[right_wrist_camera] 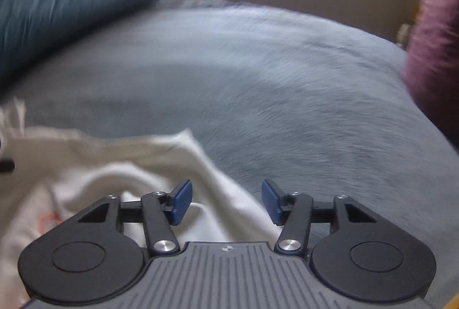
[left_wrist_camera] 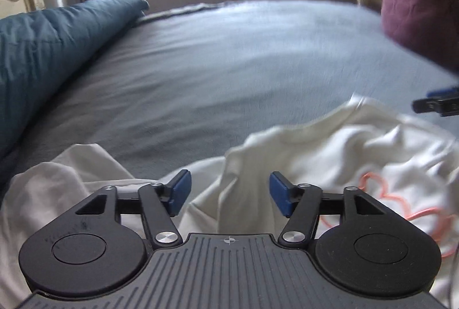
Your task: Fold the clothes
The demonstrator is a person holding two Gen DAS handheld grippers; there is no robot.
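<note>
Right gripper and pink print: left-wrist view only.

right hand-held gripper: jaws apart, empty | white shirt: crumpled on grey bedspread

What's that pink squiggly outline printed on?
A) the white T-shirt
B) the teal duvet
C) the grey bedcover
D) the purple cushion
A: in the left claw's view, the pink outline runs across the crumpled white T-shirt that lies on the grey bedcover, not on the bedding or the cushion.
</note>
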